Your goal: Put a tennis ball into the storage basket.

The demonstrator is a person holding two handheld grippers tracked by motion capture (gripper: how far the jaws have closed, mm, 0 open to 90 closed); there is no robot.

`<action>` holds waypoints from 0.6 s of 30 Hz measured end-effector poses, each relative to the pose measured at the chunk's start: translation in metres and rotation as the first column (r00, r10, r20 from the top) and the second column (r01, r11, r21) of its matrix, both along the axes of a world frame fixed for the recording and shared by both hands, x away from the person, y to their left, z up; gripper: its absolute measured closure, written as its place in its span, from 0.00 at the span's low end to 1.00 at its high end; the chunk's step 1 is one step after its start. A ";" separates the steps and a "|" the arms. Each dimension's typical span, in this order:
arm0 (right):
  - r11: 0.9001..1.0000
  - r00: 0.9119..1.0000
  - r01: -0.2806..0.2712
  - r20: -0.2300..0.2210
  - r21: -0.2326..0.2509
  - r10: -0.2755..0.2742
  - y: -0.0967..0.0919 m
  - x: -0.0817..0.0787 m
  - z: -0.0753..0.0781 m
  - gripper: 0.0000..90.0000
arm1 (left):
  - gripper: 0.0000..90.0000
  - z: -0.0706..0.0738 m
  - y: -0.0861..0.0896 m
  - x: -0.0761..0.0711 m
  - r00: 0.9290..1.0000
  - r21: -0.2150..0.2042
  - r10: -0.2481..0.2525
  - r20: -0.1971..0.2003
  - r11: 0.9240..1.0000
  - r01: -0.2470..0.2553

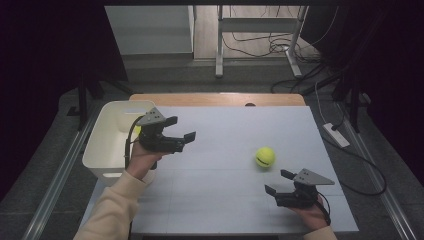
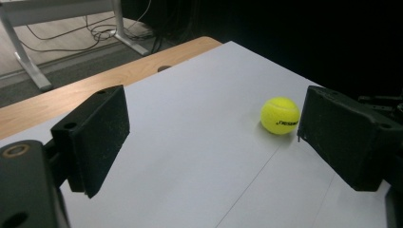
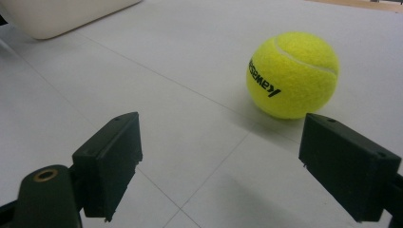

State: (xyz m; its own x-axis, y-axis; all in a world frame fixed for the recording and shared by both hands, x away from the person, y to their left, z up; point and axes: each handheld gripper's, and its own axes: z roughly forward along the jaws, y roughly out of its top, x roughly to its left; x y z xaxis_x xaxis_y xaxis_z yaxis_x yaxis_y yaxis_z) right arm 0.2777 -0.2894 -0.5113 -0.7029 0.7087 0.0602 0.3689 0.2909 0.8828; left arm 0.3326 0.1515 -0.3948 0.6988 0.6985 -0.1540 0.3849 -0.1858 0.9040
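- The tennis ball (image 1: 265, 157) is sitting on the white table (image 1: 225, 200), well apart from the white bin (image 1: 107, 145) at the table's left edge.
- The right gripper (image 1: 279, 182) is lying nearer to the ball, just below and to the right of it, jaws standing open and empty.
- In the right gripper view, the ball (image 3: 292, 74) is resting ahead of the fingers (image 3: 347, 166), offset toward the right-hand one, not between them.
- The left gripper (image 1: 181, 128) is hovering beside the bin, far from the ball, jaws apart and holding nothing.
- Being round, the ball is offering no long axis; the right gripper probably needs only a short forward reach.
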 end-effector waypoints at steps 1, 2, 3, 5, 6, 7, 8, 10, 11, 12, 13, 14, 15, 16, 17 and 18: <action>1.000 1.000 -0.002 0.001 -0.002 0.002 0.000 0.000 0.000 0.16 | 0.12 0.000 -0.001 0.001 1.000 0.003 -0.003 0.000 1.000 0.003; 1.000 1.000 -0.003 0.002 -0.003 0.003 0.000 0.000 0.000 0.16 | 0.12 -0.001 -0.003 0.001 1.000 0.005 -0.004 -0.001 1.000 0.004; 1.000 1.000 -0.003 0.002 -0.003 0.003 0.000 0.000 0.000 0.16 | 0.12 -0.001 -0.003 0.001 1.000 0.005 -0.004 -0.001 1.000 0.004; 1.000 1.000 -0.004 0.002 -0.004 0.004 0.000 0.000 0.000 0.16 | 0.12 -0.002 -0.007 0.003 1.000 0.006 -0.009 -0.004 1.000 0.009; 1.000 1.000 -0.005 0.002 -0.002 0.005 0.000 0.000 0.000 0.16 | 0.12 -0.003 -0.009 0.003 1.000 0.009 -0.011 -0.005 1.000 0.011; 1.000 1.000 -0.005 0.002 -0.005 0.005 0.000 0.000 0.000 0.16 | 0.12 -0.003 -0.011 0.004 1.000 0.013 -0.014 -0.006 1.000 0.014; 1.000 1.000 -0.005 0.002 -0.006 0.005 0.000 0.000 0.000 0.16 | 0.12 -0.004 -0.012 0.004 1.000 0.014 -0.016 -0.007 1.000 0.016; 1.000 1.000 -0.006 0.003 -0.003 0.006 0.000 0.000 0.000 0.16 | 0.12 -0.004 -0.016 0.005 1.000 0.018 -0.018 -0.009 1.000 0.018; 1.000 1.000 -0.006 0.003 -0.005 0.006 0.000 0.000 0.000 0.16 | 0.12 -0.005 -0.018 0.006 1.000 0.019 -0.021 -0.011 1.000 0.022; 1.000 1.000 -0.006 0.003 -0.006 0.006 0.000 0.000 0.000 0.16 | 0.12 -0.005 -0.020 0.007 1.000 0.019 -0.023 -0.011 1.000 0.023; 1.000 1.000 -0.006 0.003 -0.006 0.006 0.000 0.000 0.000 0.16 | 0.12 -0.006 -0.024 0.008 1.000 0.021 -0.028 -0.014 0.999 0.028; 1.000 1.000 -0.006 0.003 -0.006 0.006 0.000 0.000 0.000 0.16 | 0.12 -0.006 -0.024 0.008 1.000 0.021 -0.028 -0.014 0.999 0.028; 1.000 1.000 -0.006 0.004 -0.006 0.006 0.000 0.000 0.000 0.16 | 0.12 -0.007 -0.026 0.009 0.999 0.024 -0.031 -0.016 0.999 0.031; 1.000 1.000 -0.006 0.004 -0.005 0.006 0.000 0.000 0.000 0.16 | 0.12 -0.007 -0.028 0.010 0.999 0.026 -0.035 -0.017 0.999 0.035; 1.000 1.000 -0.005 0.005 -0.006 0.005 -0.001 0.000 0.000 0.16 | 0.12 -0.008 -0.031 0.010 0.999 0.027 -0.037 -0.018 0.999 0.038; 1.000 1.000 -0.005 0.005 -0.005 0.005 -0.001 0.000 0.000 0.16 | 0.12 -0.008 -0.032 0.011 0.999 0.029 -0.039 -0.019 0.999 0.040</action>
